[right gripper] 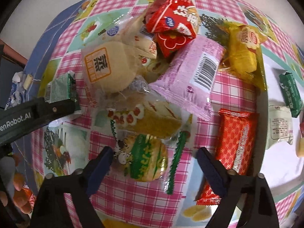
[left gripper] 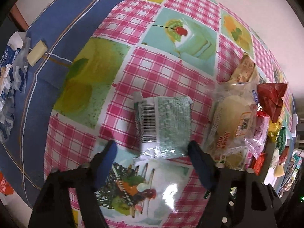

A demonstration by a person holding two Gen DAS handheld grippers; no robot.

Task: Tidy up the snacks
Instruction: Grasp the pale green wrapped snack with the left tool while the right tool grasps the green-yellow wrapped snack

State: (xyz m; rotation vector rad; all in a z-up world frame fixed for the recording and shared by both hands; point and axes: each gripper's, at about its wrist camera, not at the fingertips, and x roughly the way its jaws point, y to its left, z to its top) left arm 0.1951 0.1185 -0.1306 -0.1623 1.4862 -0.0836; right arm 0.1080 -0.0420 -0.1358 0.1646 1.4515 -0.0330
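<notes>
In the left wrist view a green snack packet (left gripper: pixel 167 125) with a barcode lies flat on the checked tablecloth (left gripper: pixel 155 70). My left gripper (left gripper: pixel 153 152) points down over its near end, open. The right fingertip (left gripper: pixel 195 152) is at the packet's edge and the left one stands clear. In the right wrist view a round green-and-yellow cracker packet (right gripper: pixel 146 159) lies between the fingers of my open right gripper (right gripper: pixel 155 159), with a gap on each side. The left gripper (right gripper: pixel 55 108) and the green packet (right gripper: pixel 58 89) also show at the left there.
A pile of snacks crowds the cloth: a red bag (right gripper: pixel 171 19), a pink packet (right gripper: pixel 191 76), a yellow one (right gripper: pixel 243 55), a pale bun (right gripper: pixel 108 66), an orange-red packet (right gripper: pixel 235 138). A white tray (right gripper: pixel 281 161) holds packets at right. A crumpled wrapper (left gripper: pixel 9 87) lies on the blue cloth.
</notes>
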